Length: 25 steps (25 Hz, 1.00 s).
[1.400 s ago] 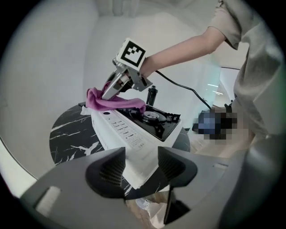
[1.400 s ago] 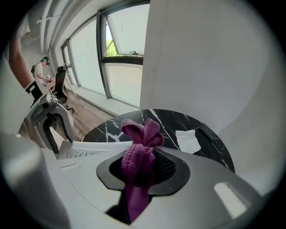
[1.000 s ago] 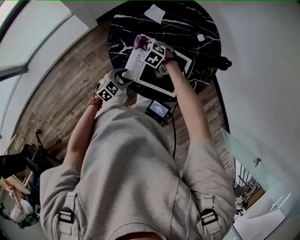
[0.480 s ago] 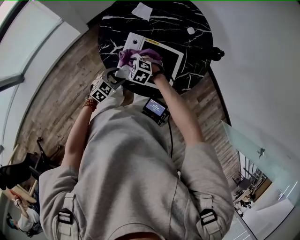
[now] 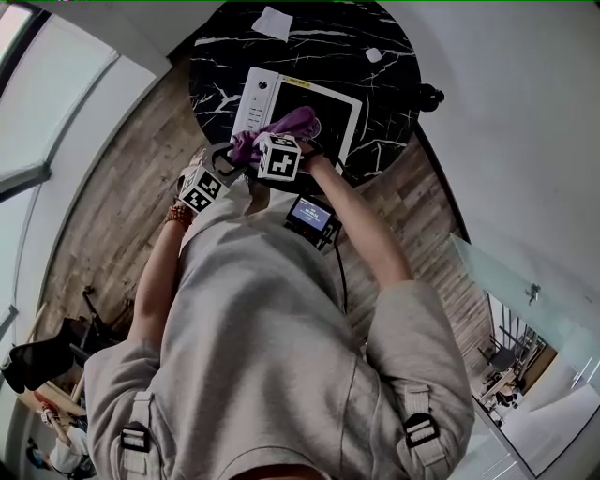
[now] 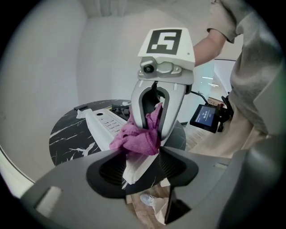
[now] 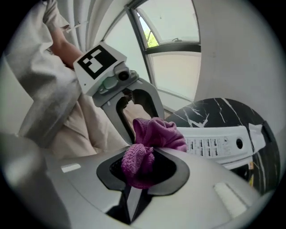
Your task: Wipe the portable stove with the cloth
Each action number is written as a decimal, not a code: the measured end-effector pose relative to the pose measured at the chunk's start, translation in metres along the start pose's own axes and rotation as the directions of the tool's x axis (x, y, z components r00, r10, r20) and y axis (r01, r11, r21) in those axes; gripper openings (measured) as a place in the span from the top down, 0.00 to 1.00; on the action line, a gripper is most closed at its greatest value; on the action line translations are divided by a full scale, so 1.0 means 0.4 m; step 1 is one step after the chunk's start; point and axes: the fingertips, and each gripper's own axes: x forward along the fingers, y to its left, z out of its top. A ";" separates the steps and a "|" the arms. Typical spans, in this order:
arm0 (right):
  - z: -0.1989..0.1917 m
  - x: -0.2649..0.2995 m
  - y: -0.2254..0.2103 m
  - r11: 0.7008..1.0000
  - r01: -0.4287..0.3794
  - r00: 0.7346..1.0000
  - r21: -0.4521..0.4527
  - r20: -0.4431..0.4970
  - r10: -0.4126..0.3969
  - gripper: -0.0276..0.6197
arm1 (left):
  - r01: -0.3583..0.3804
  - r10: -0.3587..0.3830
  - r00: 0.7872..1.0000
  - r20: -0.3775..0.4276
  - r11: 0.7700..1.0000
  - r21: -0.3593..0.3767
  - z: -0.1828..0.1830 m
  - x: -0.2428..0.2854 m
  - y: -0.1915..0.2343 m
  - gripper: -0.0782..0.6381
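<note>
The portable stove, white with a black glass top, lies on a round black marble table. A purple cloth rests on the near end of its white control strip. My right gripper is shut on that cloth, and its marker cube stands just behind it. My left gripper is at the stove's near left corner, its jaws closed on the white edge. In the left gripper view the cloth hangs from the right gripper's fingers.
A white paper scrap and a small white piece lie at the table's far side. A black object sits by the table's right edge. A small screen device hangs at the person's waist. Wooden floor surrounds the table.
My right gripper has drawn the cloth along the white control strip, from its far end toward the near edge. The left gripper has stayed at the stove's corner.
</note>
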 end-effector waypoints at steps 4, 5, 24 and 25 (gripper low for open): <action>0.029 -0.059 -0.053 0.999 -0.030 0.991 0.029 0.129 0.026 0.80 | -0.003 0.003 1.000 0.016 1.000 0.003 0.011 -0.011 -0.008 0.57; 0.045 -0.093 -0.098 0.998 0.007 0.985 0.066 0.171 -0.018 0.80 | -0.006 0.006 1.000 0.019 1.000 0.004 0.014 -0.014 -0.006 0.57; -0.010 -0.112 -0.477 0.863 0.506 0.861 0.018 -0.082 -0.503 0.81 | -0.004 0.004 1.000 -0.005 1.000 -0.014 -0.003 -0.001 0.004 0.60; -0.007 -0.107 -0.461 0.871 0.491 0.869 0.012 -0.079 -0.489 0.81 | -0.003 0.003 1.000 -0.005 1.000 -0.014 -0.003 0.000 0.004 0.60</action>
